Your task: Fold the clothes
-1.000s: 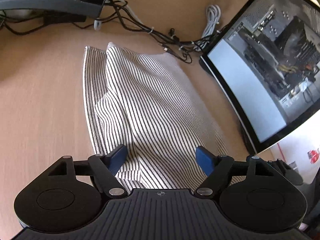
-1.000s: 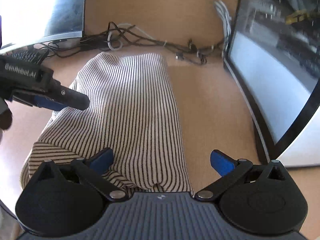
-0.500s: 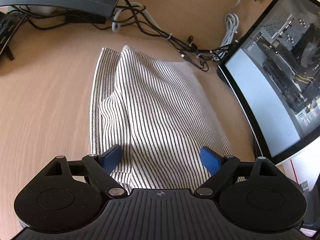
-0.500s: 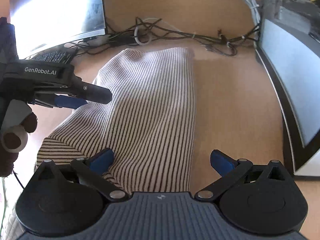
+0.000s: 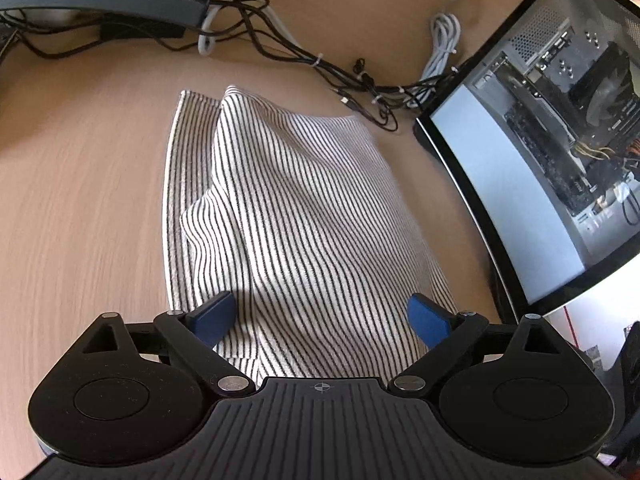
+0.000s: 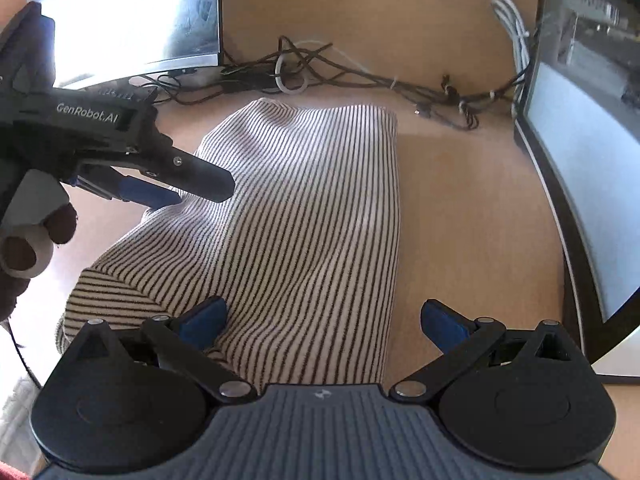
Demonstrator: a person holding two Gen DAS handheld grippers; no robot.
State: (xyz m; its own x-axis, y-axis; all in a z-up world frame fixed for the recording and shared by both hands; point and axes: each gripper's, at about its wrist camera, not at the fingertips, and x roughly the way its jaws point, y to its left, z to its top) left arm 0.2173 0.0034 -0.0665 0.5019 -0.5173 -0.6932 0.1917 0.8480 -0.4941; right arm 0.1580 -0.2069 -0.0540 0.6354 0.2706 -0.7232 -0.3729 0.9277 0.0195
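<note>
- The striped garment (image 5: pixel 296 216) is laid on the wooden desk (image 5: pixel 80 208), between a curved monitor (image 5: pixel 532 168) on its right and a second monitor (image 6: pixel 132 12) at the far left, just short of a tangle of cables (image 6: pixel 360 76) at the back.
- It is doubled over on itself — an upper layer is seen over a narrower strip left showing along the left edge, so a fold is already present; whether more is wanted cannot be judged.
- The left gripper (image 5: pixel 320 316) is held above the near hem with its jaws wide apart, nothing clamped.
- The right gripper (image 6: pixel 322 322) is likewise spread open, straddling the garment's right edge — a placement judged suited to pinching or smoothing that edge.
</note>
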